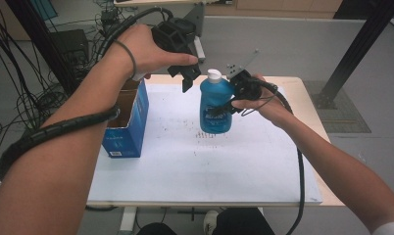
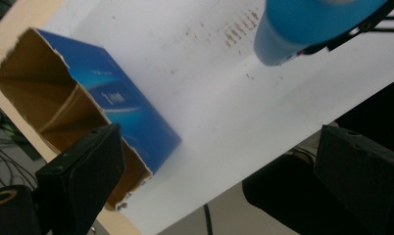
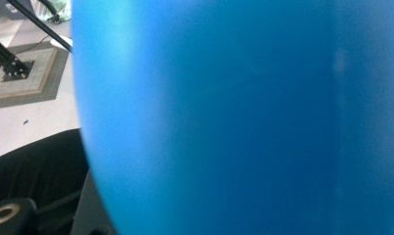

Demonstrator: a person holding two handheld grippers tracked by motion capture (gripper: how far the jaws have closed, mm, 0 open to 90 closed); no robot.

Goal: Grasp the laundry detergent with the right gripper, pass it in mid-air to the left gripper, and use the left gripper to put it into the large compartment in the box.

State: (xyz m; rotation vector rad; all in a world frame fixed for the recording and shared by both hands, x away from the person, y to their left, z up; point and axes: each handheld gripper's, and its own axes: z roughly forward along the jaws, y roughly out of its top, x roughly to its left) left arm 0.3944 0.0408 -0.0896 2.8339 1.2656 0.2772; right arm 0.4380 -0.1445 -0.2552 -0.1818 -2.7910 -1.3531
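Observation:
A blue bottle [image 1: 215, 105] with a white cap hangs upright above the white table sheet [image 1: 185, 166], and my right gripper [image 1: 228, 105] is shut on its body from the right side. In the right gripper view the bottle's blue wall [image 3: 244, 117] presses close to the camera. My left gripper [image 1: 189, 78] hovers just left of the cap, jaws open and nothing between them. In the left gripper view its jaws [image 2: 218, 134] stand wide apart, with the bottle's base [image 2: 303, 27] at the upper right. A blue carton [image 1: 129, 122] with an open top stands at the table's left edge.
The carton [image 2: 111, 103] shows a brown, empty inside from above. Small brown specks [image 1: 205, 134] mark the sheet under the bottle. Black cables [image 1: 33, 98] lie on the floor to the left, and a black metal post [image 1: 361, 44] rises at the back right.

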